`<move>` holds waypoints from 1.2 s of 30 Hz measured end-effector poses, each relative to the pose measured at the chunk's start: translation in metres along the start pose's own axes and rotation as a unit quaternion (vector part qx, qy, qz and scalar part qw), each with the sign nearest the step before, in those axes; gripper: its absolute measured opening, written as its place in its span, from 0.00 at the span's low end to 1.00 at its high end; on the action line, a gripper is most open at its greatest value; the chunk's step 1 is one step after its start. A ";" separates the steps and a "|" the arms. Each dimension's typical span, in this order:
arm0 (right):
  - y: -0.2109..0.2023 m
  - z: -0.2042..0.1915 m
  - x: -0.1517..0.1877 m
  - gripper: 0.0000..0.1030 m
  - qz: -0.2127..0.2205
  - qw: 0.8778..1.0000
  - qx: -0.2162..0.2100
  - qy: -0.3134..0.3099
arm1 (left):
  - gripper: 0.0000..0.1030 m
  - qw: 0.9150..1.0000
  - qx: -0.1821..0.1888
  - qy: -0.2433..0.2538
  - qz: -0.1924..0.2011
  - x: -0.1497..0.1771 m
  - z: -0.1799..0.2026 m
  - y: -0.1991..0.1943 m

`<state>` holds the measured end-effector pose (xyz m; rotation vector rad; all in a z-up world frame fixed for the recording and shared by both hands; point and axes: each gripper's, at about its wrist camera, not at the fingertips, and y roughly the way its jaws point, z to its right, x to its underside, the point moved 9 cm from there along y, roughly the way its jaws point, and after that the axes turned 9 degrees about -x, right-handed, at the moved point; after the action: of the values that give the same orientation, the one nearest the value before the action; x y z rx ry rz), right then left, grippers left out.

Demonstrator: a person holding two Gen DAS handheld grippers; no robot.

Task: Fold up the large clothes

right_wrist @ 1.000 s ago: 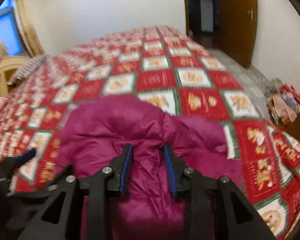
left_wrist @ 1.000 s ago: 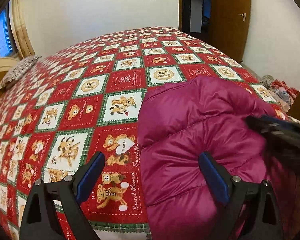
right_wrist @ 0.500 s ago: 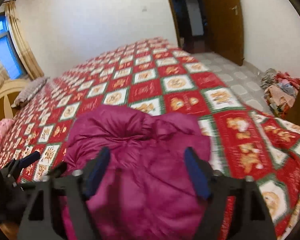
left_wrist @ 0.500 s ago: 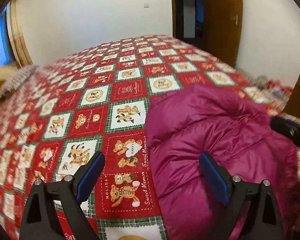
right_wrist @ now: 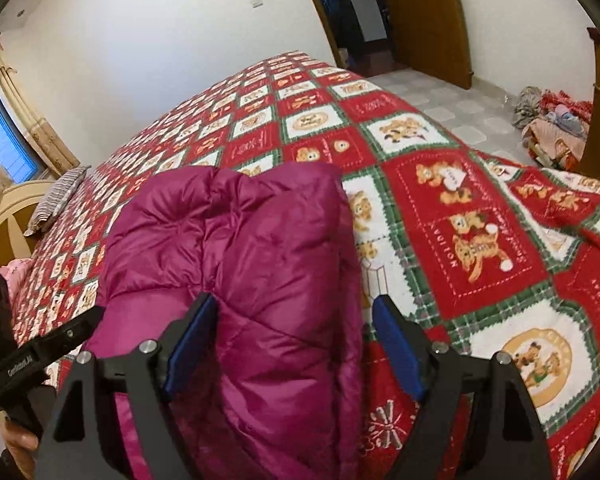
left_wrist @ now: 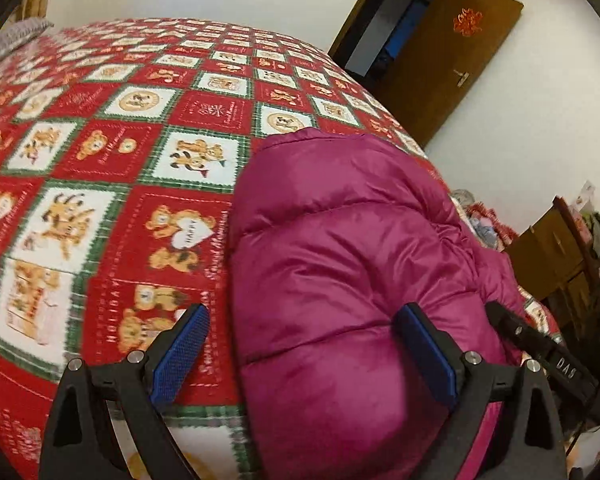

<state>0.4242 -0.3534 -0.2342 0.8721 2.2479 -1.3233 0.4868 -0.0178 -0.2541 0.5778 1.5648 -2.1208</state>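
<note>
A magenta puffer jacket lies folded in a thick bundle on the bed's red teddy-bear blanket. It also shows in the right wrist view. My left gripper is open and empty, its jaws astride the bundle's left edge, just above it. My right gripper is open and empty, its jaws astride the bundle's right edge. The tip of the right gripper shows at the right of the left wrist view; the left gripper shows at the left of the right wrist view.
A striped pillow lies at the head of the bed by a cream headboard. A brown door stands open past the bed. A heap of clothes lies on the tiled floor. Wooden furniture stands to the right.
My right gripper has opened and let go of the jacket, then drawn back to the bundle's right edge. My left gripper stayed open and turned to the right.
</note>
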 end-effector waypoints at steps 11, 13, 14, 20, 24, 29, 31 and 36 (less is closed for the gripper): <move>0.013 0.006 0.006 0.83 -0.008 0.999 -0.035 0.013 | 0.94 0.999 -0.008 0.026 -0.025 -0.006 0.012 0.026; 0.015 0.003 0.006 0.82 -0.009 0.999 -0.035 0.003 | 0.94 0.999 -0.004 0.025 -0.031 -0.005 0.011 0.030; 0.017 0.002 0.006 0.82 -0.009 0.999 -0.038 0.000 | 0.94 0.999 -0.003 0.026 -0.032 -0.005 0.012 0.032; 0.022 -0.002 0.007 0.82 -0.012 0.999 -0.037 -0.013 | 0.94 0.999 -0.011 0.050 -0.020 -0.004 0.014 0.033; 0.029 -0.008 0.005 0.76 -0.020 0.999 -0.027 -0.029 | 0.94 0.998 -0.008 0.055 -0.015 -0.006 0.016 0.036; 0.033 -0.022 0.013 0.62 -0.047 0.998 -0.038 -0.036 | 0.85 0.997 -0.001 0.070 -0.015 -0.005 0.017 0.031; 0.032 -0.027 0.016 0.58 -0.050 0.997 -0.041 -0.029 | 0.81 0.997 -0.002 0.075 -0.018 -0.003 0.016 0.028; 0.030 -0.049 0.038 0.57 -0.066 0.995 -0.069 -0.022 | 0.79 0.996 -0.017 0.080 -0.032 0.008 -0.001 0.006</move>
<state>0.4155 -0.2871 -0.2527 0.6514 2.3649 -1.2134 0.4841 -0.0195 -0.2639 0.7098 1.7230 -2.1349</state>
